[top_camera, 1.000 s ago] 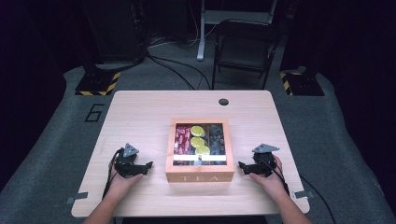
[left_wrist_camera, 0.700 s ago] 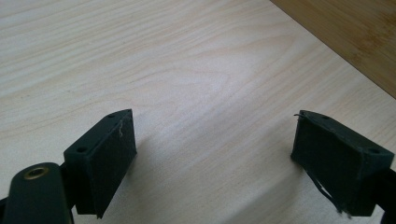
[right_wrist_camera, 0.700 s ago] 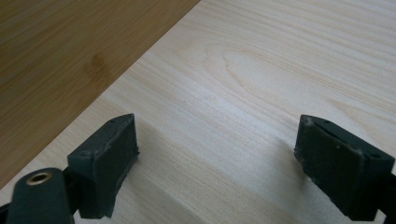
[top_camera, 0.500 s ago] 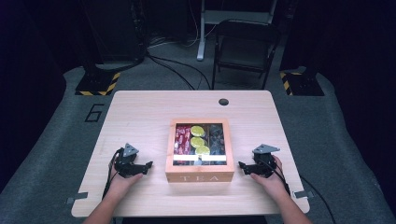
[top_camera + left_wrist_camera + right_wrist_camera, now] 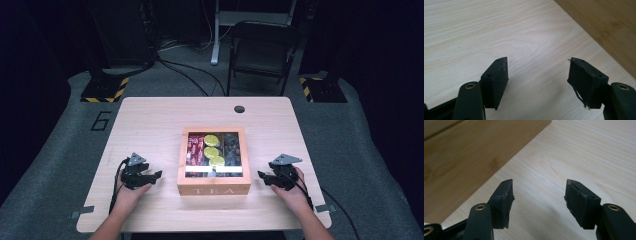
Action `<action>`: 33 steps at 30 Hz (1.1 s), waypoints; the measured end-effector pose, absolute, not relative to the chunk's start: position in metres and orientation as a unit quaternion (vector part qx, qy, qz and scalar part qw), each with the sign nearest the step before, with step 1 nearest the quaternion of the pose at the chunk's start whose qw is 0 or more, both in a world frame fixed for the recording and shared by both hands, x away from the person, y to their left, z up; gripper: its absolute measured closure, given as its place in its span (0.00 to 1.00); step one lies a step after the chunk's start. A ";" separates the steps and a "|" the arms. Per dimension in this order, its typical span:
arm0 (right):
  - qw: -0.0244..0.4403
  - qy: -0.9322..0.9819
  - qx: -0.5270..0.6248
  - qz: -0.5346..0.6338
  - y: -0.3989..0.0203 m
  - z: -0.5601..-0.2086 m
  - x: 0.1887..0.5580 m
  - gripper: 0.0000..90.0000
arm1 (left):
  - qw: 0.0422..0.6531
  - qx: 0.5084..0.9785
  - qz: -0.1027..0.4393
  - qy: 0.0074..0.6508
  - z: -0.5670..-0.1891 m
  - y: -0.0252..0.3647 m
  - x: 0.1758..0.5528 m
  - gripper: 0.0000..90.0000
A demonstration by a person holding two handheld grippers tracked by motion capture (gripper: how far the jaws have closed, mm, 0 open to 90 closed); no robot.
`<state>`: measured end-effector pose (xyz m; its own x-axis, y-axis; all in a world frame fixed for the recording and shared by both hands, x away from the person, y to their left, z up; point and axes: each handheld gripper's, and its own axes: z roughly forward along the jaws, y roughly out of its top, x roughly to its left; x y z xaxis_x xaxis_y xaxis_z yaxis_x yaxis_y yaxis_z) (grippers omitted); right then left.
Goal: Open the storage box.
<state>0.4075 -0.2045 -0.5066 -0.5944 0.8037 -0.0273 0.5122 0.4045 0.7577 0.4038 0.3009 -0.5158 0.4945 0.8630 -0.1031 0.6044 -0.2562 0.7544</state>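
A wooden tea box (image 5: 214,184) marked TEA sits in the middle of the table near the front, its clear lid showing red packets, yellow rounds and dark packets. My left gripper (image 5: 156,176) rests on the table just left of the box, open and empty. My right gripper (image 5: 261,176) rests just right of the box, open and empty too. The left gripper view has its gripper (image 5: 537,75) over bare wood with the box wall (image 5: 609,27) at the upper right. In the right gripper view, its gripper (image 5: 539,195) stands beside the box wall (image 5: 469,155) at the left.
The light wooden table (image 5: 150,125) has a round cable hole (image 5: 239,109) at the back. A folding chair (image 5: 262,50) stands behind the table on grey floor. Cables trail from both grippers off the front edge.
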 end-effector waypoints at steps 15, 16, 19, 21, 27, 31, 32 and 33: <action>0.187 0.818 0.372 0.396 -0.185 -0.482 0.397 0.44 | 0.403 0.786 0.166 0.438 -0.492 0.286 0.393 0.45; 0.189 0.820 0.371 0.394 -0.185 -0.481 0.397 0.45 | 0.406 0.786 0.165 0.436 -0.490 0.286 0.392 0.45; 0.183 0.814 0.375 0.403 -0.185 -0.473 0.395 0.49 | 0.418 0.784 0.160 0.430 -0.478 0.282 0.389 0.45; 0.171 0.815 0.377 0.405 -0.185 -0.465 0.394 0.50 | 0.417 0.788 0.158 0.424 -0.470 0.282 0.387 0.45; 0.170 0.816 0.364 0.415 -0.180 -0.442 0.384 0.50 | 0.435 0.782 0.153 0.420 -0.452 0.279 0.380 0.44; 0.174 0.819 0.339 0.428 -0.171 -0.426 0.366 0.53 | 0.445 0.782 0.156 0.407 -0.442 0.273 0.369 0.41; 0.174 0.819 0.339 0.428 -0.171 -0.426 0.366 0.53 | 0.445 0.782 0.156 0.407 -0.442 0.273 0.369 0.41; 0.173 0.818 0.339 0.431 -0.169 -0.426 0.364 0.53 | 0.450 0.780 0.160 0.403 -0.442 0.271 0.366 0.41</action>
<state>0.3643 -0.1694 -0.4259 -0.7105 0.7036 0.0093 0.4057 0.3989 0.8223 0.3663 0.2708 -0.4423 0.6234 0.7736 -0.1139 0.4861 -0.2693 0.8314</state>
